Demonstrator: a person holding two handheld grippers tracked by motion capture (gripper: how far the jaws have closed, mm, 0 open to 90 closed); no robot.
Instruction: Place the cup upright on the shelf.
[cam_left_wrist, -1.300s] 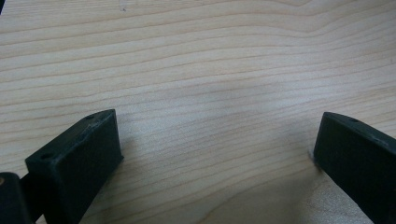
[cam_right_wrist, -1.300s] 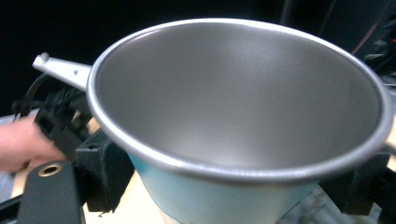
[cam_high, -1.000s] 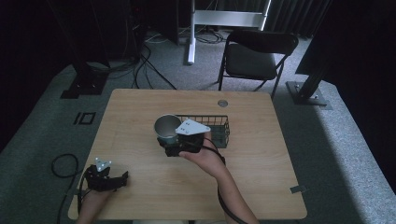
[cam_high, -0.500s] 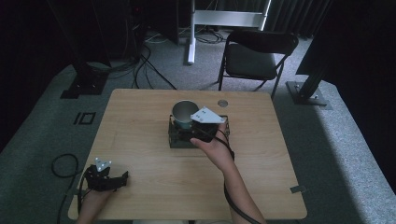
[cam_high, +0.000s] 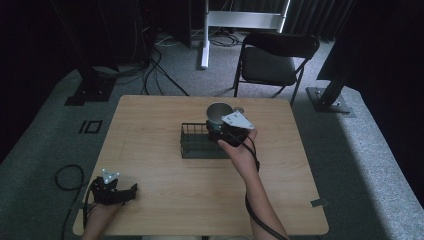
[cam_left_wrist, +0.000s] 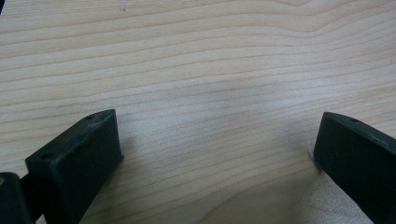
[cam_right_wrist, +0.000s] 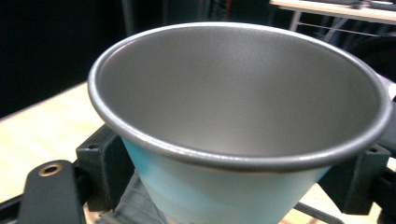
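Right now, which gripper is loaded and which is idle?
The right gripper, held over the wire basket, is shut on the metal cup. The left gripper sits open on the table near the person, jaws apart over bare wood.

Floor: grey carpet (cam_high: 360, 165) with black cables (cam_high: 150, 65)
Furniture: light wooden table (cam_high: 150, 140); black folding chair (cam_high: 272, 62) behind it
Surroundings: dark curtains, dim

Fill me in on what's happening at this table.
A person at a wooden table holds a tool in each hand. The right tool is shut on a metal cup, holding it upright above the far right end of a black wire basket. The left tool lies open near the table's near left corner, with nothing between its jaws.
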